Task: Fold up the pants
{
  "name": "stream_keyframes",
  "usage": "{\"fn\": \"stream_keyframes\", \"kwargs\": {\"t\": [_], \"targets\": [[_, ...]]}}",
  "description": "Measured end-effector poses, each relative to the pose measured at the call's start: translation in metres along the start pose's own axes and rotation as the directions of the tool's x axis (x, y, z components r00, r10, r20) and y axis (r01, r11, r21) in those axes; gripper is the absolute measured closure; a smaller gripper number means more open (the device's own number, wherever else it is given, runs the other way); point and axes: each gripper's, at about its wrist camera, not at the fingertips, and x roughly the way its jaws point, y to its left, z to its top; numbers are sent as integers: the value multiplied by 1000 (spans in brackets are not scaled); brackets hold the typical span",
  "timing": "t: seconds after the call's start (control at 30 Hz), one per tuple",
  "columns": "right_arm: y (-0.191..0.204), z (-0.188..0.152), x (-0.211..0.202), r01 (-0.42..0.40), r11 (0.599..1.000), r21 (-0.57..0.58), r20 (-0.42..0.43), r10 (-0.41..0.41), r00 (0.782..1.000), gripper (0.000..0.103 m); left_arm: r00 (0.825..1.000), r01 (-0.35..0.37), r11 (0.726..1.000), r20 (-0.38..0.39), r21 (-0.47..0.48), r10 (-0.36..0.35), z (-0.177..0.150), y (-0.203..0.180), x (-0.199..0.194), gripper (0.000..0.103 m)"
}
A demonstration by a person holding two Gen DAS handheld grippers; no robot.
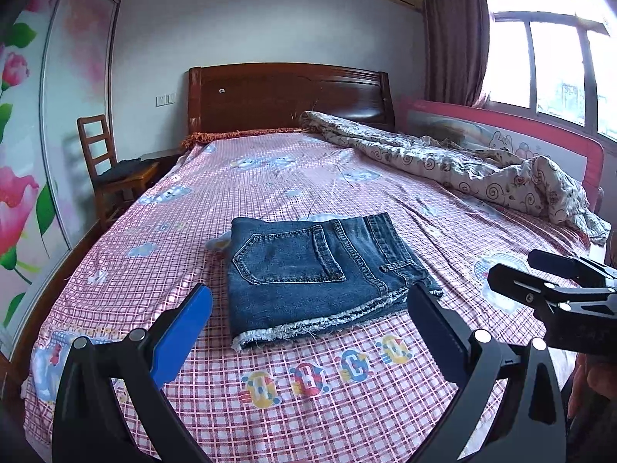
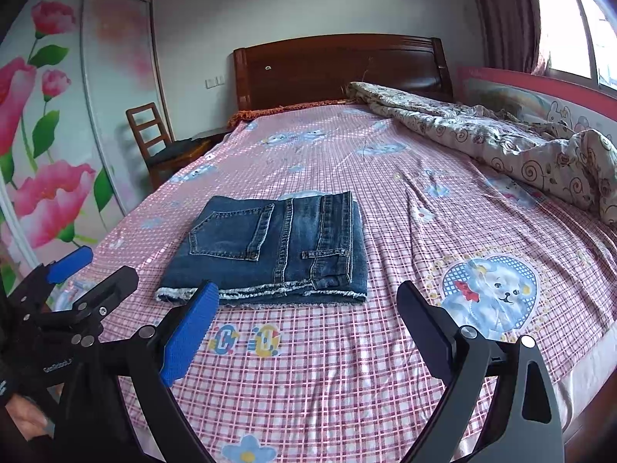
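Dark blue denim pants (image 1: 316,270) lie folded into a compact rectangle on the pink checked bedsheet, back pocket up and frayed hem towards me; the same pants (image 2: 273,247) show in the right wrist view. My left gripper (image 1: 310,308) hovers open just short of the hem, holding nothing. My right gripper (image 2: 308,305) is open too, above the sheet in front of the pants and a little right of them. Each gripper appears in the other's view: the right gripper (image 1: 513,266) at the right edge, the left gripper (image 2: 96,266) at the left.
A crumpled floral quilt (image 1: 462,166) lies along the bed's right side by a pink bed rail (image 1: 540,131). A wooden headboard (image 1: 289,96) stands at the back, a wooden chair (image 1: 108,166) left of the bed. A flowered wardrobe (image 2: 58,135) lines the left wall.
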Motion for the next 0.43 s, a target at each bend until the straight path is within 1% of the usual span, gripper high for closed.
{"fn": "stream_keyframes", "kwargs": {"t": [0.1, 0.17, 0.2, 0.23, 0.3, 0.43], "targets": [[-1, 0, 1, -4, 1000, 6, -5, 4, 1000, 10, 1000, -20, 999, 13, 28, 19, 0, -4, -2, 2], [-1, 0, 0, -2, 1000, 6, -4, 2, 1000, 10, 999, -28, 999, 17, 20, 28, 0, -4, -3, 2], [-1, 1, 0, -3, 1000, 7, -3, 3, 1000, 10, 1000, -24, 1000, 6, 16, 24, 1, -3, -1, 2], [-1, 1, 0, -2, 1000, 8, -1, 2, 1000, 10, 1000, -9, 1000, -21, 10, 9, 2, -1, 2, 2], [-1, 1, -1, 0, 1000, 11, 2, 0, 1000, 10, 999, -2, 1000, -38, -17, 1, 2, 4, 5, 2], [-1, 1, -3, 0, 1000, 4, 12, 0, 1000, 10, 998, -34, 995, -53, -93, 30, 4, 16, 4, 2]]}}
